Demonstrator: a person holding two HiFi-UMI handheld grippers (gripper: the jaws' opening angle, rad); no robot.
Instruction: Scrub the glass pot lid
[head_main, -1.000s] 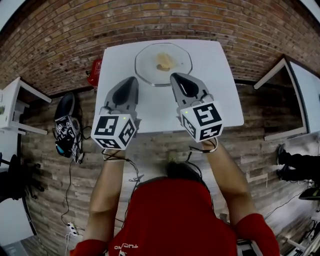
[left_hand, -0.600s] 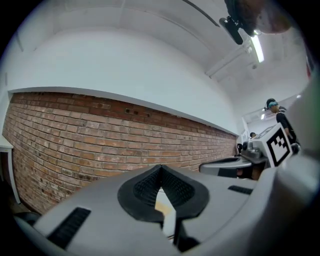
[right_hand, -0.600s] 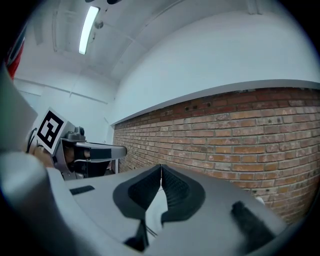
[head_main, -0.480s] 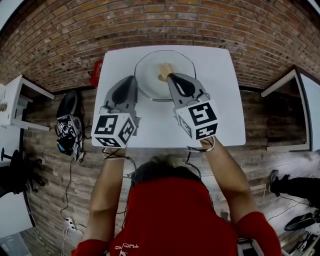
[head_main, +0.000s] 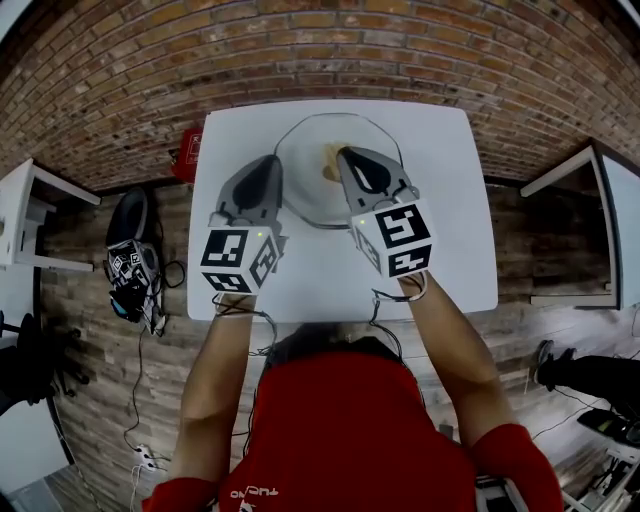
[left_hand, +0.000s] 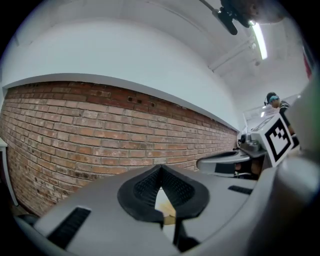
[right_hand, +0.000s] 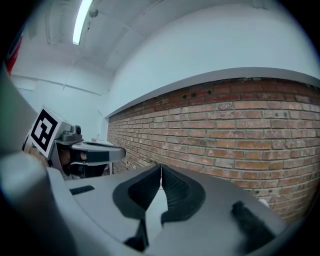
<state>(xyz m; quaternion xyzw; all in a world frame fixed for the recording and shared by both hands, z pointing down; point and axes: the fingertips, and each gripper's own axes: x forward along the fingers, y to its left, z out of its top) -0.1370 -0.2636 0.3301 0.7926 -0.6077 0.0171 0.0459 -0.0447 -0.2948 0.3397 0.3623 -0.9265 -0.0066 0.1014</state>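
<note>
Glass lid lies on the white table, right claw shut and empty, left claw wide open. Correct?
No: the left claw is shut too, tips together with nothing between them, as the left gripper view shows. The glass lid does lie on the white table, and the right claw is shut and empty.

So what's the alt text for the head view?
Seen from above, a person in a red top holds the left gripper and right gripper, both shut, pointed at a glass pot lid on a white table.
</note>
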